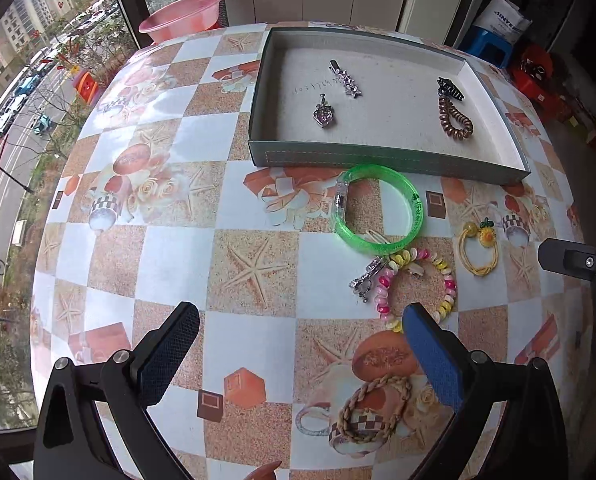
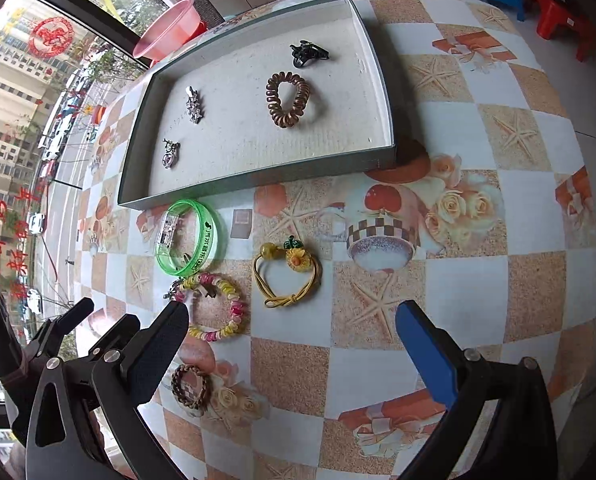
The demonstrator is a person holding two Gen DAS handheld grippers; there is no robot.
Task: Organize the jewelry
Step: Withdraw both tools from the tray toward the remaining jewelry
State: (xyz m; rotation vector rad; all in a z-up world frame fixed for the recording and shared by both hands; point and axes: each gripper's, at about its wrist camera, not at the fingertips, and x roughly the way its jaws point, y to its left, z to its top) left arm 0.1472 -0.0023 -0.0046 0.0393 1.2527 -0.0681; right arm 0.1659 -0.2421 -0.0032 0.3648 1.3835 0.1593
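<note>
Big risk sits in the cluster left of centre: the green bangle (image 2: 191, 236) lies just in front of the tray (image 2: 382, 92), and right below it the pastel coil bracelet (image 2: 217, 308) touches a small silver clip (image 1: 365, 278). A grab there could well snag two pieces at once, or drag the clip along the slick tablecloth (image 2: 478, 280). The braided brown band (image 2: 190, 385) lies nearest the fingers, half tucked under one, easy to miss. Moving right, the yellow sunflower hair tie (image 2: 287, 276) sits apart, a cleaner pick, though its thin cord could slip from the pads. In the tray: two silver pieces, a brown coil tie, a black claw clip. Left gripper (image 1: 301, 348): jaws spread wide, holding nothing, touching nothing. Right gripper (image 2: 291, 328): same, fully spread, empty, above the table.
</note>
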